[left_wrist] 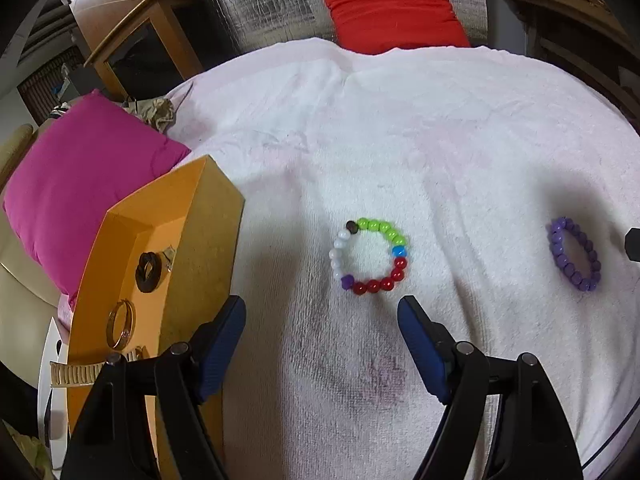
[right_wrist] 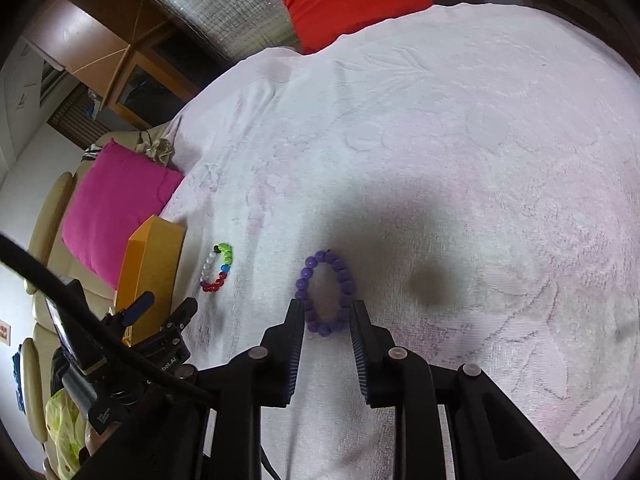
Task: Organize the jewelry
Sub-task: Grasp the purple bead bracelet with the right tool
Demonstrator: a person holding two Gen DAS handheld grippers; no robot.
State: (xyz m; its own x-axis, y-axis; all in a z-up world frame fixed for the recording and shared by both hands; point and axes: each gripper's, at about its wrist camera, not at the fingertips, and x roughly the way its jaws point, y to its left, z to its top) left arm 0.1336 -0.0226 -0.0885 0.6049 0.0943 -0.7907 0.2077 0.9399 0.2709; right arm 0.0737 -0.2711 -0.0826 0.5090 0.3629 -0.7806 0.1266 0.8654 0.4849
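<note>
Purple bead bracelet [right_wrist: 325,293] flat on pale towel [right_wrist: 460,140], its near end between the parted fingers of the right gripper [right_wrist: 326,316], contact not discernible, multicoloured bead bracelet [left_wrist: 369,257] just ahead of the left gripper [left_wrist: 322,314], jaws wide apart, orange box [left_wrist: 188,216] at left holding rings and bangles.

No legible text, label or number anywhere.
</note>
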